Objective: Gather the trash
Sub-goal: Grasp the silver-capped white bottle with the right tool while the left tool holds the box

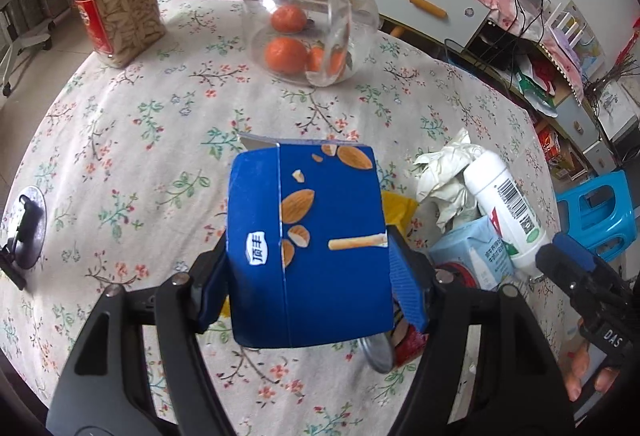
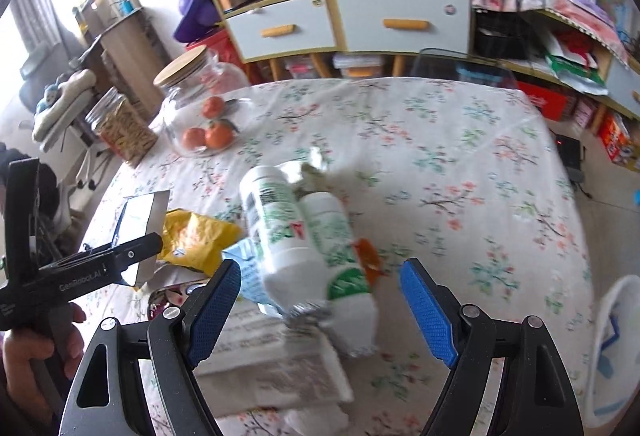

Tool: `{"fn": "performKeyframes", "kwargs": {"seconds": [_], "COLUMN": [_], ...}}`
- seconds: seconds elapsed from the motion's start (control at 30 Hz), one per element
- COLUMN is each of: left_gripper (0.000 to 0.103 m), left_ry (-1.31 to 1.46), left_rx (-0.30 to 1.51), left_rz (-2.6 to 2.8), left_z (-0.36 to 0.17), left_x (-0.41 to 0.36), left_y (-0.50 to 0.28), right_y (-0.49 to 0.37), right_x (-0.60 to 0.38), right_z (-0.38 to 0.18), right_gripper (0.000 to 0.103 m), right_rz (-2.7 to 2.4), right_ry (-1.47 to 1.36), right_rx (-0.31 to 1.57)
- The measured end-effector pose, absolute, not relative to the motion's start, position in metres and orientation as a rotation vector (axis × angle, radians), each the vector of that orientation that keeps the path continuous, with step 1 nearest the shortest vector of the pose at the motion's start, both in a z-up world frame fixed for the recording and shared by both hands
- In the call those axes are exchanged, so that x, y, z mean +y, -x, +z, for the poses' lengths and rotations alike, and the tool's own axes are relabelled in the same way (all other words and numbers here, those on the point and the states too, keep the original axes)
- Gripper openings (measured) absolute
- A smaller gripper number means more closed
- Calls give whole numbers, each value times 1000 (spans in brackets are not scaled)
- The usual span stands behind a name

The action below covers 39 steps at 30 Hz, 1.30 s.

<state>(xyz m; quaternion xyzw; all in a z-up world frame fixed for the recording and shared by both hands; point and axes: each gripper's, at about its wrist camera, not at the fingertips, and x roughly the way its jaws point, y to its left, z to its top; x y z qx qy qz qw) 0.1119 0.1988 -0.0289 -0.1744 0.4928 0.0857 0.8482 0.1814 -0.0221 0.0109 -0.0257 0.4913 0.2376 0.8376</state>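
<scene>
Left gripper (image 1: 308,276) clamped on blue snack box (image 1: 308,248), box lifted off floral tablecloth (image 1: 140,123), open flap end pointing away from camera. Right gripper (image 2: 320,310) spread wide, blue pads (image 2: 426,312) either side of white bottles (image 2: 304,232), not touching them; image there motion-blurred. Trash pile just right of the blue box: crumpled paper (image 1: 444,171), white bottle (image 1: 506,207), light-blue carton (image 1: 476,252), yellow wrapper (image 1: 396,207) partly hidden behind the box. Red-labelled can (image 1: 396,346) under the box. Beyond the box: glass jar (image 1: 312,15) with wooden lid, oranges inside; plastic snack jar (image 1: 116,3) left of it. Behind the glass jar: shelf unit with white drawers (image 1: 424,3). Blue stool (image 1: 596,211) on floor right of the pile. White bin (image 2: 616,352) at table edge, far right of the bottles.
</scene>
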Motion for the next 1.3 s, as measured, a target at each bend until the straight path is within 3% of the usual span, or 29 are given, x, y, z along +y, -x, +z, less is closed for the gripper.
{"fn": "performKeyframes", "kwargs": {"seconds": [0.2, 0.27, 0.33, 0.8, 1.3], "left_gripper": [71, 71, 71, 71, 71], "left_ry": [364, 362, 358, 312, 245], "left_rx": [1037, 1034, 1028, 980, 967], "left_rz": [181, 179, 179, 116, -23], "left_z": [-28, -27, -25, -7, -3], "left_x": [205, 204, 203, 178, 112], "left_y": [-107, -107, -106, -93, -95], "right_y": [-180, -180, -180, -158, -138], "right_x": [-7, -5, -4, -40, -169], "right_z": [4, 3, 1, 39, 60], "right_gripper": [73, 63, 43, 41, 39], "right_rz": [522, 531, 538, 511, 332], "right_ry": [93, 101, 106, 60, 40], "right_rx": [1013, 1010, 1017, 904, 890]}}
